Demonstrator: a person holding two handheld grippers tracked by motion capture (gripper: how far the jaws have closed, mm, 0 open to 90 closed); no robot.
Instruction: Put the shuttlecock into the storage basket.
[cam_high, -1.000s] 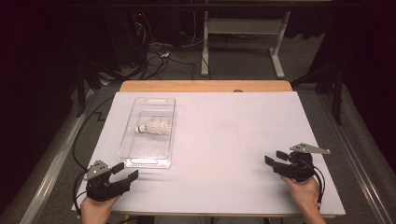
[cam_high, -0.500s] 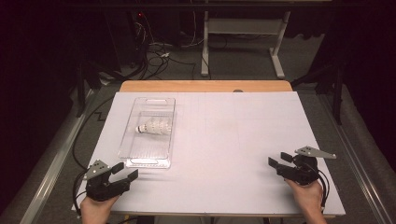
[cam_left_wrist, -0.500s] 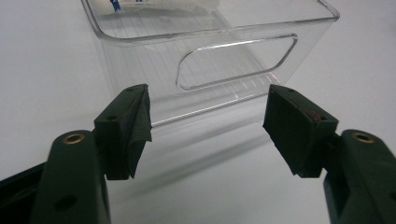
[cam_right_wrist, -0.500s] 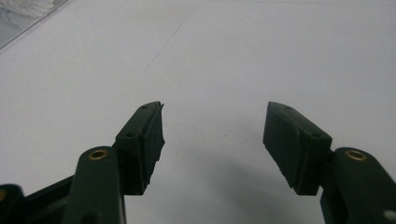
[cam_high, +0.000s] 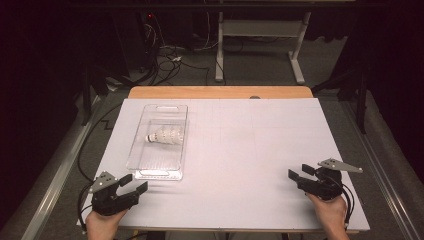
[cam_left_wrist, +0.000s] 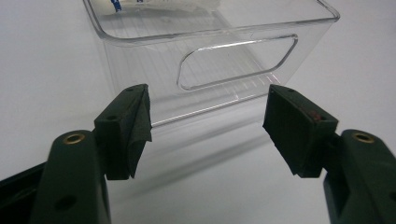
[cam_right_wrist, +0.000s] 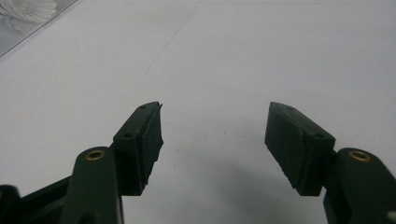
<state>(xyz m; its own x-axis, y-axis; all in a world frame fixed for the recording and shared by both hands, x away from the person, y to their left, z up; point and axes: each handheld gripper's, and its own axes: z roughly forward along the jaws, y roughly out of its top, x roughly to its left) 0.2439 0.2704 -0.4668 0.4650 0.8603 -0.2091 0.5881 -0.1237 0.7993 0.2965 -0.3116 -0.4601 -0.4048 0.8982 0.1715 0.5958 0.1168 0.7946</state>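
A clear plastic bin (cam_high: 155, 162) lies on the left half of the white table top (cam_high: 240, 145), with a white shuttlecock (cam_high: 165, 135) on its side inside. My left gripper (cam_high: 136, 182) rests near the front left corner, just short of the bin's near end wall (cam_left_wrist: 233, 60), and stands open (cam_left_wrist: 208, 121) with nothing between its pads. At the front right my right gripper (cam_high: 299, 171) points left over bare table. Its jaws have just been opening a little wider and stand open (cam_right_wrist: 215, 135) with nothing between them. The shuttlecock (cam_right_wrist: 28, 9) shows far off at the top left of the right gripper view.
A strip of wooden table edge (cam_high: 220, 92) runs along the far side of the white top. Beyond it are a desk frame (cam_high: 260, 45) and loose cables (cam_high: 170, 60) on the dark floor. A metal rail (cam_high: 55, 175) runs beside the table's left edge.
My right gripper has shifted slightly to the right and toward the near edge. The left gripper, bin and shuttlecock have not moved.
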